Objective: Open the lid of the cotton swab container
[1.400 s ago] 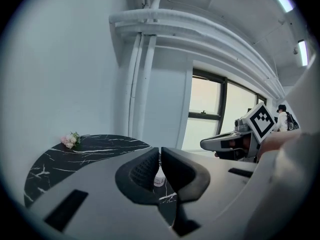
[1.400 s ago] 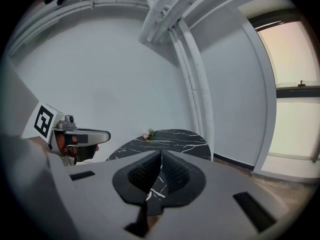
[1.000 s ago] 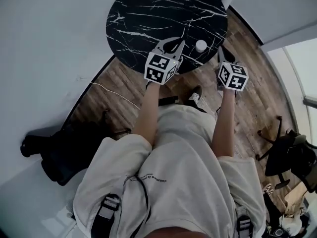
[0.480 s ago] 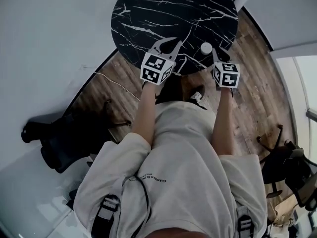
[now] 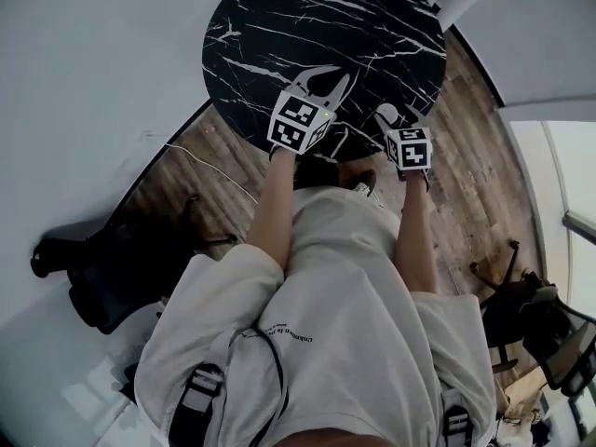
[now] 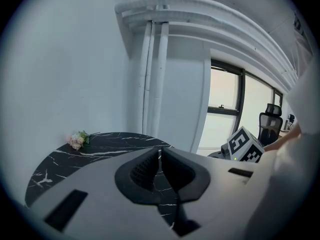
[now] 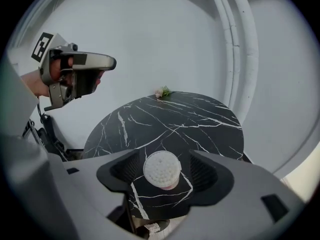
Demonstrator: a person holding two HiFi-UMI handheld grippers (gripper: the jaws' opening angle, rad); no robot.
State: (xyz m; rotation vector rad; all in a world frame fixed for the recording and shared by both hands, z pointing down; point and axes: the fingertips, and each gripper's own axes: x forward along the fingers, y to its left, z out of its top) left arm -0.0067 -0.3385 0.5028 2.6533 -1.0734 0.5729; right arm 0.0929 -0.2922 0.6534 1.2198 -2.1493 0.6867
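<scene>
Both jaws of my right gripper (image 7: pixel 163 160) have just spread wide around the light, tippy-looking cotton swab container (image 7: pixel 168 185), untouched; I'd pinch its lid (image 7: pixel 161 167) by the rim, left gripper (image 6: pixel 160 154) closed empty

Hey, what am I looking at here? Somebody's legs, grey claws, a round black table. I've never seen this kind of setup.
A person holds a two-jaw gripper in each hand. One picture comes from a head camera looking down; the other two cameras ride on the grippers. On the black marble table are a small cotton swab container near the person's edge and some flowers at the far side. The left gripper is shut and empty. The right gripper has just been opening its jaws; the container sits between them, not yet gripped.
</scene>
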